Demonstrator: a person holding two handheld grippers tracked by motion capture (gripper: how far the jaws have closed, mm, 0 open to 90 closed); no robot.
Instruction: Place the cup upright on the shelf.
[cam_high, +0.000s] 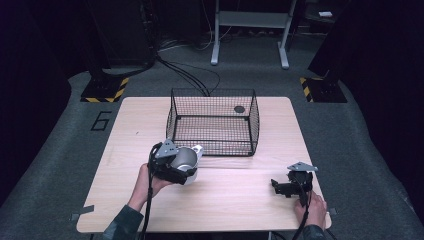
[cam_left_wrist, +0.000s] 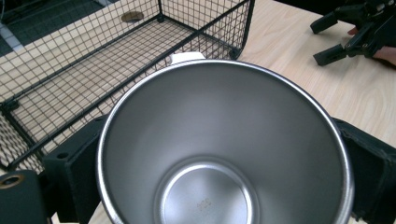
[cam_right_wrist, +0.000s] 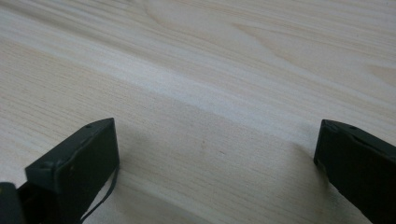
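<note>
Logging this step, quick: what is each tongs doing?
Left tongs: shut on the steel cup.
Right tongs: open, holding nothing, over the table.

A pale wooden surface (cam_high: 235, 200) stands on grey floor (cam_high: 350, 130). A black wire basket (cam_high: 212, 122) sits on its far middle, open-topped and upright.

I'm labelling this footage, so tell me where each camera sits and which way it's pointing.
High view: above the person's side, facing forward and down on the table; both forearms and hands enter from below.
Left gripper view: rides the left hand-held gripper, looking into the steel cup toward the wire basket.
Right gripper view: rides the right hand-held gripper, facing bare tabletop between its spread jaws.
Shared: high and left gripper views both show cup and basket.
</note>
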